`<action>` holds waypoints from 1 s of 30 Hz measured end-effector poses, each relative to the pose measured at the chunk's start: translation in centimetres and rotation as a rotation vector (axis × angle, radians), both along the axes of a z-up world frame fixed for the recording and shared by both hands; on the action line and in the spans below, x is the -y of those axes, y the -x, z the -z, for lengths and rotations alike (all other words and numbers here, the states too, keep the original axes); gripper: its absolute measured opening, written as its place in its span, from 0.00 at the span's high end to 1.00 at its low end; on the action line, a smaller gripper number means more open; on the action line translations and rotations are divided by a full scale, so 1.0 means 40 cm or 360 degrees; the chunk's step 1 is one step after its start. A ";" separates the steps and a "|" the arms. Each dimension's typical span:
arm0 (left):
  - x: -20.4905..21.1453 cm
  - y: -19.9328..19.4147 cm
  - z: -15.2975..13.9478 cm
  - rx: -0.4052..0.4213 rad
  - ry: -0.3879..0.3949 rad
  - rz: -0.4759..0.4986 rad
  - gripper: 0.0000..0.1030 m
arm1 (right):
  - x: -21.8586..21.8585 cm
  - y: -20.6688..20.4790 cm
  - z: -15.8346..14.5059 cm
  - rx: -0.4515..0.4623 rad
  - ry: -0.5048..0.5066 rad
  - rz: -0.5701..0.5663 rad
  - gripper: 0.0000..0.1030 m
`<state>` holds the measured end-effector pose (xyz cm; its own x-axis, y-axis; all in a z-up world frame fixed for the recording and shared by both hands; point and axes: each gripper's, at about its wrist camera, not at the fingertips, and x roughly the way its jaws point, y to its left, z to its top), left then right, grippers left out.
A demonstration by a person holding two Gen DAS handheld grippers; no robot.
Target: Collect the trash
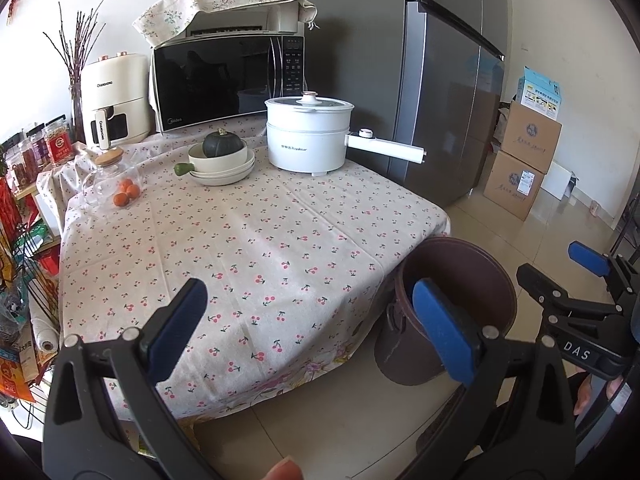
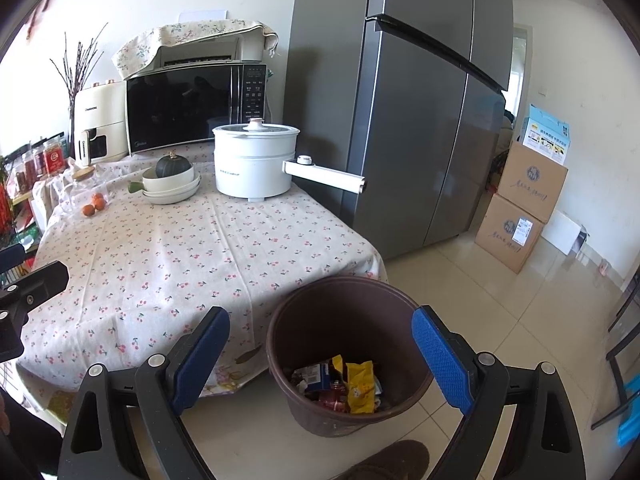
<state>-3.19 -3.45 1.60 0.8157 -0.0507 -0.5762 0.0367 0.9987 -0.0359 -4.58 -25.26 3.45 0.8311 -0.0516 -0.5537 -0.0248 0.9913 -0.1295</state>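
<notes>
A brown trash bin point(image 2: 344, 312) stands on the floor by the table's near right corner. Inside lie several wrappers, among them a yellow packet point(image 2: 360, 384). My right gripper point(image 2: 320, 356) hangs open above the bin with nothing between its blue pads. My left gripper point(image 1: 312, 324) is open too and empty, over the near edge of the cherry-print tablecloth point(image 1: 260, 248), with the bin point(image 1: 472, 276) behind its right finger. Each gripper shows at the edge of the other's view: the right gripper point(image 1: 568, 272) and the left gripper point(image 2: 28, 266). I see no loose trash on the cloth.
At the table's back stand a white electric pot point(image 1: 308, 140), stacked bowls with a green squash point(image 1: 222, 160), a glass jar point(image 1: 112, 176), oranges point(image 1: 126, 194), a microwave point(image 1: 224, 80) and an air fryer point(image 1: 114, 100). A grey fridge point(image 2: 400, 120), cardboard boxes point(image 2: 520, 208) and a cluttered rack point(image 1: 20, 248) flank the table.
</notes>
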 end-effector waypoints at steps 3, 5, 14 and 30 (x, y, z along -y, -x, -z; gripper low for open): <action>0.000 0.000 0.002 -0.0010 0.0007 0.0001 0.01 | -0.001 -0.001 -0.001 0.0003 0.0007 -0.0001 0.09; 0.000 0.000 0.000 -0.0008 0.0012 0.0002 0.01 | 0.000 -0.001 -0.001 0.0002 0.0005 -0.0001 0.09; 0.009 0.003 -0.001 -0.0004 0.0016 0.0012 0.01 | -0.001 -0.001 0.000 -0.0001 0.0009 -0.0003 0.09; 0.015 0.002 0.001 -0.0018 0.0006 0.0014 0.01 | -0.005 0.000 -0.001 0.0008 0.0006 0.0006 0.09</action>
<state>-3.27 -4.05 1.56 0.8086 -0.0600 -0.5853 0.0448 0.9982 -0.0404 -4.59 -25.07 3.51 0.8337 -0.0567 -0.5494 -0.0206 0.9908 -0.1337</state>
